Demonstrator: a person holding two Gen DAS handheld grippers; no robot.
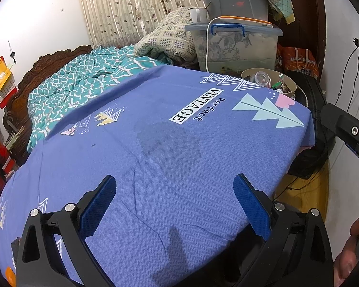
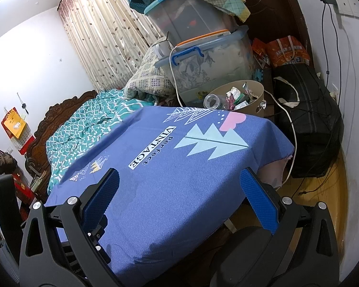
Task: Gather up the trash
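A beige trash bin [image 2: 256, 95] stands beyond the far edge of the blue cloth-covered table [image 2: 179, 179]. It holds a clear plastic bottle [image 2: 211, 101], crumpled paper and wrappers [image 2: 237, 95]. The bin also shows in the left wrist view [image 1: 292, 83] with the bottle [image 1: 262, 77] inside. My left gripper [image 1: 174, 201] is open and empty above the near part of the table [image 1: 167, 155]. My right gripper [image 2: 179, 191] is open and empty over the table's near right side. No loose trash shows on the cloth.
Stacked clear storage boxes [image 2: 208, 67] stand behind the bin, with a mug [image 1: 197, 15] on one lid. A black bag [image 2: 306, 131] and cables lie on the wooden floor [image 2: 323, 203] at right. A bed with a teal quilt [image 1: 83, 83] lies at left.
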